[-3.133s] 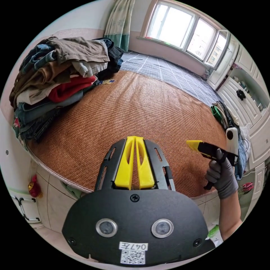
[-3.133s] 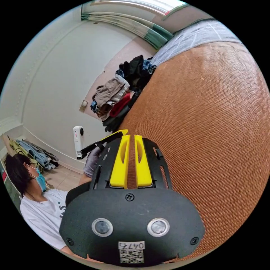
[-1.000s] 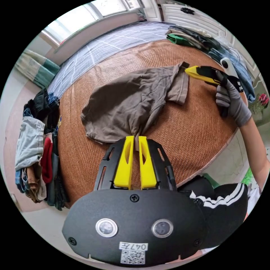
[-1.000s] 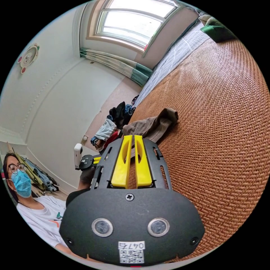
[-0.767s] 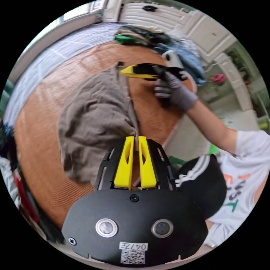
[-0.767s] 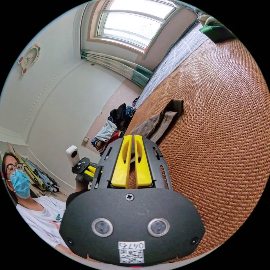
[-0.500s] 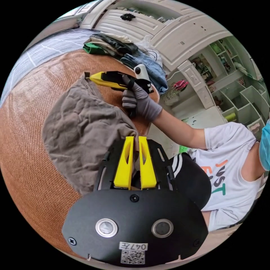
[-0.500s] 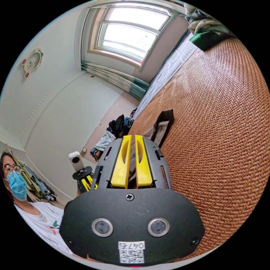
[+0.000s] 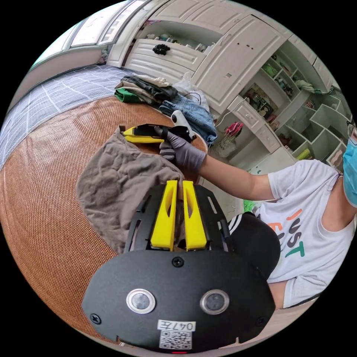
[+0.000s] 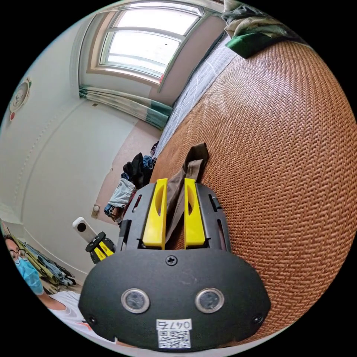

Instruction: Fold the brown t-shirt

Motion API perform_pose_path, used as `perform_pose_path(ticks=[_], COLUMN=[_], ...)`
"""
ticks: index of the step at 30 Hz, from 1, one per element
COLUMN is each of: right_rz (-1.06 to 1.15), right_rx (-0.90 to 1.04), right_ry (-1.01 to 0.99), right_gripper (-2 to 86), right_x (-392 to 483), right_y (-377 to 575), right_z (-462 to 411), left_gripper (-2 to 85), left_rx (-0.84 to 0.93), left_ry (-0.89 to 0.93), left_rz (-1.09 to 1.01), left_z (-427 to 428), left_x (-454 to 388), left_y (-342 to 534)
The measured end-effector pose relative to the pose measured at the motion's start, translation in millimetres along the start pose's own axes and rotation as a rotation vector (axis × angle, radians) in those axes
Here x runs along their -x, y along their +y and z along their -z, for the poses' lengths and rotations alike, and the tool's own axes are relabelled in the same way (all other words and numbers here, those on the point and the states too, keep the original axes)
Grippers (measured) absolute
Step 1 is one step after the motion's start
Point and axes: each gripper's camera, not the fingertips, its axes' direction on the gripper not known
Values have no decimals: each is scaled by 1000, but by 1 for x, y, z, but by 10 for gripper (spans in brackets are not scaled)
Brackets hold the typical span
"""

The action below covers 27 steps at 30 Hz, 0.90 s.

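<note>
The brown t-shirt lies crumpled on the woven mat near the bed's edge. My left gripper is shut on a bunch of its cloth at the near side. In the left gripper view, a gloved hand holds the right gripper at the shirt's far corner. In the right gripper view, the right gripper has its jaws standing apart, with a fold of the brown t-shirt lying between them and trailing onto the mat. The left gripper shows low at the left.
A stack of folded clothes and jeans sit at the mat's far end, by white cabinets. A loose pile of clothes lies against the wall. The person sits at the bed's edge.
The right gripper's jaws have spread apart since half a second ago, with the cloth still between them. The left gripper stays shut on the shirt. Both cameras have swung round.
</note>
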Motion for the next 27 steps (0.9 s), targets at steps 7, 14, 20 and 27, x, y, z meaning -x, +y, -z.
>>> perform_pose_path(ticks=[7,14,20,27], right_rz=[14,15,17,25], right_rx=[18,-39,-55,-64], right_ry=[6,-53,-63,-81], right_gripper=[-2,-12,-12,-13], right_x=[-1,-7,-3,7], right_y=[0,8,6,-3], right_z=[0,15,23,32], left_gripper=[7,7,7,7], left_rx=[29,71,73,112], left_ry=[26,0,16,19], left_rz=[-47,-71,-58,-64], left_z=[-13,-22,-14,-1], left_x=[-14,-34,-38,-46], left_y=[15,41,84,147])
